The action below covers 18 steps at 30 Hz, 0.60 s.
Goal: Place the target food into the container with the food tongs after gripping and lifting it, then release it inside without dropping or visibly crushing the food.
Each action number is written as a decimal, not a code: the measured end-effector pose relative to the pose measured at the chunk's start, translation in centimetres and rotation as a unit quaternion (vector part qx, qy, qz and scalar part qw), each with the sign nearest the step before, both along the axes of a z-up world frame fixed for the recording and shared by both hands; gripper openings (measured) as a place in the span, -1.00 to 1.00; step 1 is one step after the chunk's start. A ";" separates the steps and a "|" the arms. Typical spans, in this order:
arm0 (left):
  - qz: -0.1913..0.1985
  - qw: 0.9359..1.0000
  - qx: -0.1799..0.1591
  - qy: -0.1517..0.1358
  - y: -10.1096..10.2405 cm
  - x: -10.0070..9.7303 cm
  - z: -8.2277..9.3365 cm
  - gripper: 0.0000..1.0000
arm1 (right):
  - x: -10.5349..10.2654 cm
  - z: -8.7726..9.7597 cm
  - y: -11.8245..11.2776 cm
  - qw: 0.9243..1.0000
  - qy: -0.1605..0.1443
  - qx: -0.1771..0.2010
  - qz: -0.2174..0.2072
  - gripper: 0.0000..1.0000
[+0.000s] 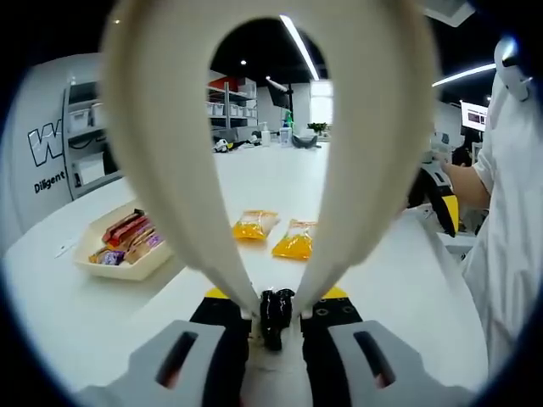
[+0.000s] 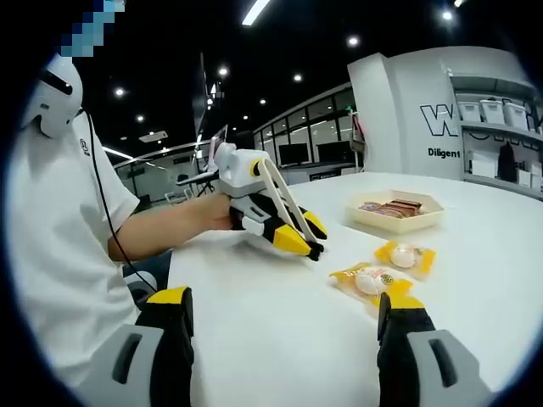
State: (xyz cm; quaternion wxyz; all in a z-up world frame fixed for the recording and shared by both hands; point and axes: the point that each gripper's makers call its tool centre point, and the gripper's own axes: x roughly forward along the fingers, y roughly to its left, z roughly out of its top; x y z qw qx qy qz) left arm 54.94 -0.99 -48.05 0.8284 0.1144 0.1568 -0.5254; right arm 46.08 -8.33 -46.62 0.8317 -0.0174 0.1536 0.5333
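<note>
Yellow food packets (image 2: 386, 275) lie between the right gripper's (image 2: 284, 339) wide jaws; left gripper (image 1: 276, 318) clamps cream tongs (image 1: 170, 127).

On worktop (image 1: 76, 314): tray (image 1: 127, 242) left in left gripper view, snack bars (image 1: 127, 231) in it. Two food packets (image 1: 254, 224) (image 1: 294, 240) side by side, right of tray, apart from it. Tongs (image 1: 271, 153) in left gripper (image 1: 276, 315), arching up in front of packets. In right gripper view: packets (image 2: 405, 255) (image 2: 368, 281) near, tray (image 2: 396, 213) behind them, left gripper (image 2: 276, 216) left of packets, resting on worktop (image 2: 280, 331). Shelving (image 1: 227, 103) beyond far edge.
</note>
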 end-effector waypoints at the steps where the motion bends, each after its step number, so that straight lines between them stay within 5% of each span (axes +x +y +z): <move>1: 0.000 1.000 -0.001 0.000 0.0 0.0 0.0 -0.59 | 0.0 0.0 0.0 1.000 0.000 0.000 0.000 0.80; 18: -0.003 1.000 -0.008 0.002 0.1 0.0 1.0 -0.59 | 0.0 0.0 -0.1 1.000 0.000 0.000 0.000 0.80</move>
